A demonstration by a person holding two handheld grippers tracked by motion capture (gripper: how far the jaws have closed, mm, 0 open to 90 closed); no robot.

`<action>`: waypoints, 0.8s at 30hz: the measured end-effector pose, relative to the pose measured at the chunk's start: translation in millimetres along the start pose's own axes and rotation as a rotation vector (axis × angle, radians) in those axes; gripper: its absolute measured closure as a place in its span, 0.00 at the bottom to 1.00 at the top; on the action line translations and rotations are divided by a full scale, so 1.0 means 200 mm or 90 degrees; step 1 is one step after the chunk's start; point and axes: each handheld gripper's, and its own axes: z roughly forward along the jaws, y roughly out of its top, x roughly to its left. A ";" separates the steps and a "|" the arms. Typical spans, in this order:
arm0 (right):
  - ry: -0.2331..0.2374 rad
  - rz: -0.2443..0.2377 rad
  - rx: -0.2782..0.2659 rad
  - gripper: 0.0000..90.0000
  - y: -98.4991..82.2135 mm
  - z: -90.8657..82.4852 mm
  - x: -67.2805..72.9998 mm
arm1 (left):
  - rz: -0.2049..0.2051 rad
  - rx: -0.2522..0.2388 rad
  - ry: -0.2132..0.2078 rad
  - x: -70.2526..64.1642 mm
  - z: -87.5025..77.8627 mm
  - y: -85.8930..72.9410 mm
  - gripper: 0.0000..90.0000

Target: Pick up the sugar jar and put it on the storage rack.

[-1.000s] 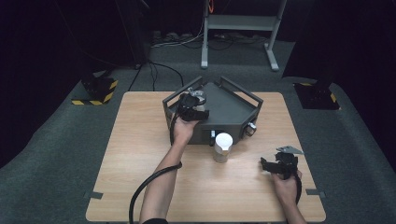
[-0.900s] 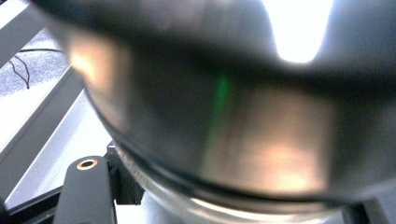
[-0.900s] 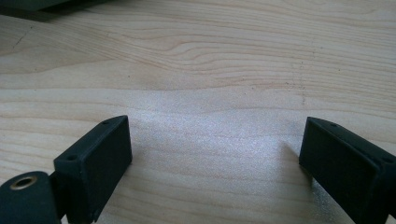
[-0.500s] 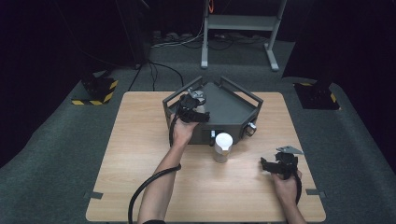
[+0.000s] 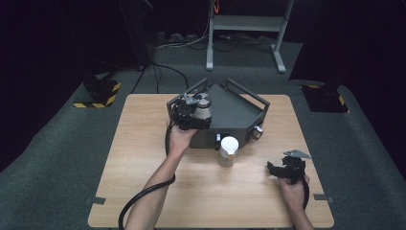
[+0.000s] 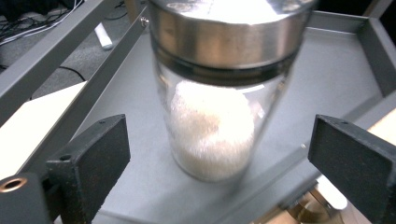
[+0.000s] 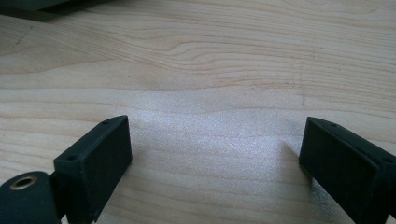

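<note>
We see the left claw (image 5: 198, 106) at the near left corner of the grey tray (image 5: 239, 112), which sits on the far middle of the table (image 5: 143, 143). In the left gripper view the glass jar (image 6: 217, 126) stands upright on the tray floor between the 2 black jaws, with a clear gap on each side, so neither pad presses on it. The jaws have just been opening and now stand wide, with the jar free between them. The jar has a metal lid and holds a white powder that fills its lower part.

A 2nd jar with a white lid (image 5: 228, 151) stands on the wood just in front of the tray, near its front wall.

The right claw (image 5: 274, 168) rests low over the table near its right front, well apart from both jars. In the right gripper view its 2 jaws are spread wide over bare wood, with nothing between them.
</note>
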 end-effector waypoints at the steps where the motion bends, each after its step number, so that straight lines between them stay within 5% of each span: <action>1: 0.000 0.000 0.000 0.10 0.00 0.00 0.00 | -0.001 -0.003 -0.002 0.00 -0.02 -0.01 0.06; 12: -0.001 0.002 0.000 0.10 0.00 0.00 0.00 | -0.001 -0.007 -0.007 0.05 -0.17 -0.21 0.06; 24: -0.001 0.003 0.000 0.10 0.00 0.00 0.00 | -0.010 0.002 0.000 0.09 -0.21 -0.39 0.06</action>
